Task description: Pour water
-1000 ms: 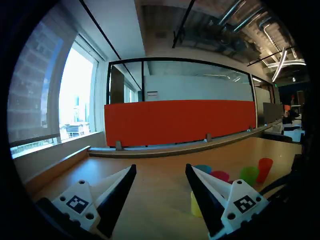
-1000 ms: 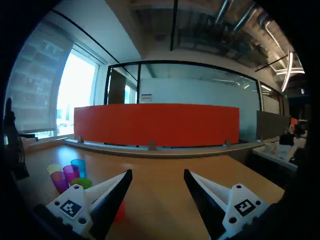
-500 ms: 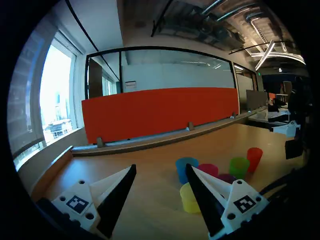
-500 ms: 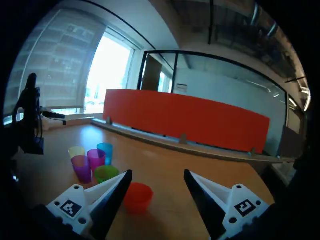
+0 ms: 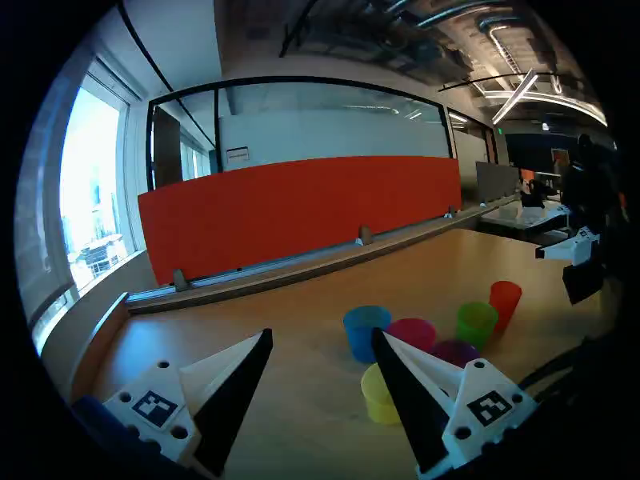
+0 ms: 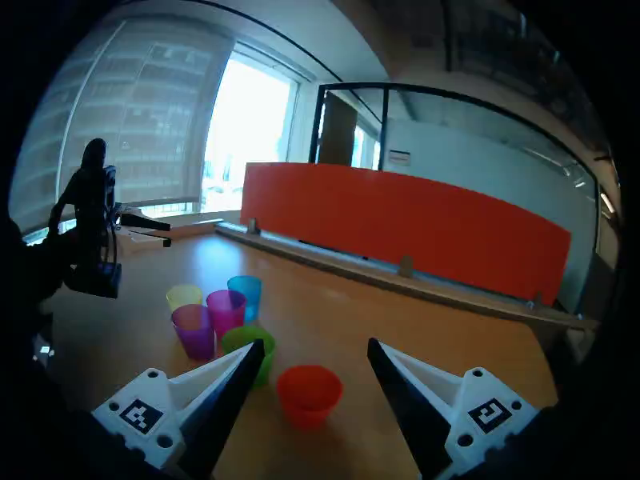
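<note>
Spanning both views, the desk [image 5: 448, 272] bears an orange divider [image 5: 296, 208] along its far edge. The left gripper [image 5: 320, 332] and right gripper [image 6: 314, 342] hover over it, jaws spread wide, empty. Six cups stand clustered upright on the desk. The red cup [image 6: 309, 392] sits nearest the right gripper. The green cup [image 6: 240, 340] is beside it, with purple [image 6: 194, 330], pink [image 6: 226, 310], blue [image 6: 245, 294] and yellow [image 6: 184, 298] behind.

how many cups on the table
6: red cup nearest, green cup to its left, purple cup and pink cup behind that, yellow cup and blue cup farthest back. Others may be hidden.
</note>
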The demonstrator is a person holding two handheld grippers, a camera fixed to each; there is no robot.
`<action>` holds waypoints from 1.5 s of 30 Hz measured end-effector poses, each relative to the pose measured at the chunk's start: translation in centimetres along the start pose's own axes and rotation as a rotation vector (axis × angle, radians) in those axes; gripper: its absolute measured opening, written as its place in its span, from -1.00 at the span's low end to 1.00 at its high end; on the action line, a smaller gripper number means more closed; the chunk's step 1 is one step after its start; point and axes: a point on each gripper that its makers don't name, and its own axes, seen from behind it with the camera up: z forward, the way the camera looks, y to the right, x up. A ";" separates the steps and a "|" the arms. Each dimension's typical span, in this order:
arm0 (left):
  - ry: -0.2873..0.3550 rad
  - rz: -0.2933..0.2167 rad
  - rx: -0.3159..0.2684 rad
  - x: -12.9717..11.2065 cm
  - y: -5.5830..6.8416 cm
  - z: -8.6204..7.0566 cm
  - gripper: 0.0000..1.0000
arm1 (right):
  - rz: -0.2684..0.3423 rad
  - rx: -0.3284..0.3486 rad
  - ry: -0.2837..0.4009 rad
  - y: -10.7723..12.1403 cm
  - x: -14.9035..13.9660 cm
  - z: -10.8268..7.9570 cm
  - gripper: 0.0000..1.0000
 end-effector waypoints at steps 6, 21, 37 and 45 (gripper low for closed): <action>-0.031 0.024 -0.094 -0.2 1.3 1.3 0.82 | 0.003 0.063 -0.015 -1.4 0.4 0.6 1.00; -0.128 0.058 -0.250 -1.0 2.7 4.9 0.82 | -0.029 0.153 -0.069 -3.9 -0.1 2.3 1.00; -0.222 0.141 -0.348 -2.4 3.0 8.6 0.82 | -0.077 0.227 -0.128 -5.7 -0.8 4.7 1.00; -0.279 0.207 -0.385 -4.0 2.7 10.3 0.82 | -0.087 0.243 -0.136 -6.3 -0.6 5.3 1.00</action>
